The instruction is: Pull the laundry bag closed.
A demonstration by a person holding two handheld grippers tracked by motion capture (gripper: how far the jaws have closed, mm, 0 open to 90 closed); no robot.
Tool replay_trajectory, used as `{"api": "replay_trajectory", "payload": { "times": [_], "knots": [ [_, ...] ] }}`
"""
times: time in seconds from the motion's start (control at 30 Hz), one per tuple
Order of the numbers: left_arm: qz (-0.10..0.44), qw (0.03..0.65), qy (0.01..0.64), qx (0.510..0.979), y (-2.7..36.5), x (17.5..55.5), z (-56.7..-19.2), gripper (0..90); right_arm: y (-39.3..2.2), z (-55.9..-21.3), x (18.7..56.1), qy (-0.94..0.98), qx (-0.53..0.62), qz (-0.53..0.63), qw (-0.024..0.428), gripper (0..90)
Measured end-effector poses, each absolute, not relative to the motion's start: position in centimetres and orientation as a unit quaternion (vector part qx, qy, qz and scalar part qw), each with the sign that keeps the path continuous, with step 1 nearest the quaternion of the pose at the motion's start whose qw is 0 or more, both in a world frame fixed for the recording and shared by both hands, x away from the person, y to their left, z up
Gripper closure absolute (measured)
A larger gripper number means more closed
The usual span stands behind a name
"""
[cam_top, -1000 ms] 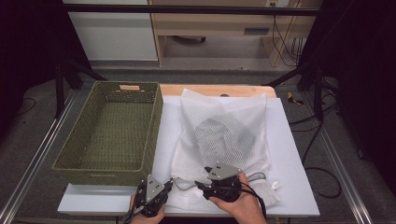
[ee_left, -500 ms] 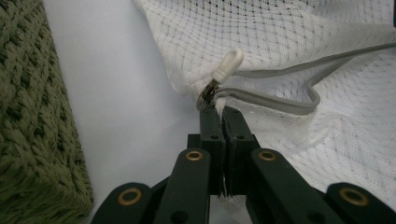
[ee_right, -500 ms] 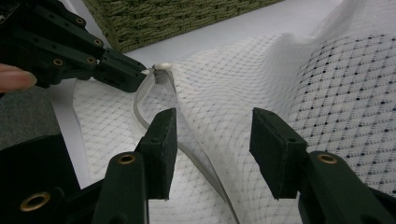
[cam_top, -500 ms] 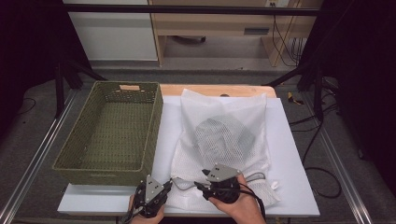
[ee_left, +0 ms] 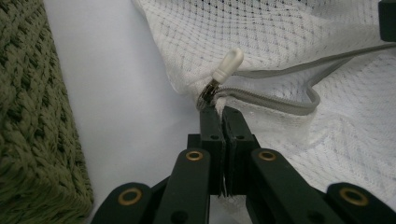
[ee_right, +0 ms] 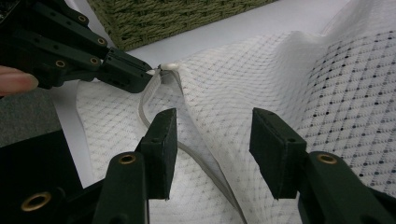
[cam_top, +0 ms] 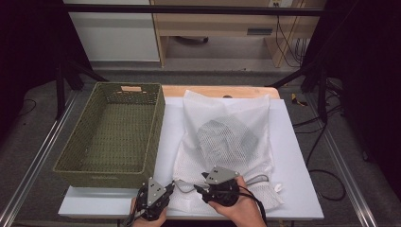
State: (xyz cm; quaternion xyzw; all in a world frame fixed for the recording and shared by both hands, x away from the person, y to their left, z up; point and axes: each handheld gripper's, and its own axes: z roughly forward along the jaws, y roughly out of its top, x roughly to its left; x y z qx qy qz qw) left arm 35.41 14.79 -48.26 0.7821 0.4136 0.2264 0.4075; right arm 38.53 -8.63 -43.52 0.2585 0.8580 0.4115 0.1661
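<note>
A white mesh bag (cam_top: 227, 137) with a dark garment inside lies on the white table (cam_top: 293, 156). Its grey zipper runs along the near edge and ends at a white pull (ee_left: 229, 65). My left gripper (ee_left: 223, 112) is shut on the bag's edge just below that pull, at the bag's near left corner (cam_top: 172, 185). My right gripper (ee_right: 210, 135) hovers open over the mesh and the zipper tape. Its jaws have just been closing, and the pads stand apart from the fabric. It faces the left gripper (ee_right: 140, 74) from close by (cam_top: 197, 188).
A green woven basket (cam_top: 113, 132) stands empty left of the bag, its near corner close to my left gripper (ee_left: 28, 116). A wooden board edge (cam_top: 217, 91) shows behind the bag. Metal rails border the table on both sides.
</note>
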Motion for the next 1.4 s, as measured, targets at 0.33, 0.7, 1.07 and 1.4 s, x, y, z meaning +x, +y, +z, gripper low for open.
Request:
{"api": "replay_trajectory", "payload": {
  "times": [0.33, 0.7, 1.07, 1.4],
  "knots": [
    [0.226, 0.408, 0.413, 0.782, 14.8, 35.4, -48.2, 88.5, -7.6, -42.8, 39.8, 0.868, 0.249, 0.399, 0.156, 50.3],
    [0.224, 0.411, 0.415, 0.780, 14.9, 35.4, -48.1, 88.5, -6.0, -42.0, 40.9, 0.877, 0.239, 0.391, 0.145, 55.0],
    [0.220, 0.415, 0.420, 0.777, 14.9, 35.3, -48.2, 88.5, -4.8, -41.7, 41.4, 0.885, 0.219, 0.391, 0.126, 65.5],
    [0.215, 0.418, 0.423, 0.774, 15.1, 35.4, -48.2, 88.5, -3.9, -41.6, 41.8, 0.891, 0.204, 0.390, 0.115, 73.1]
  ]
}}
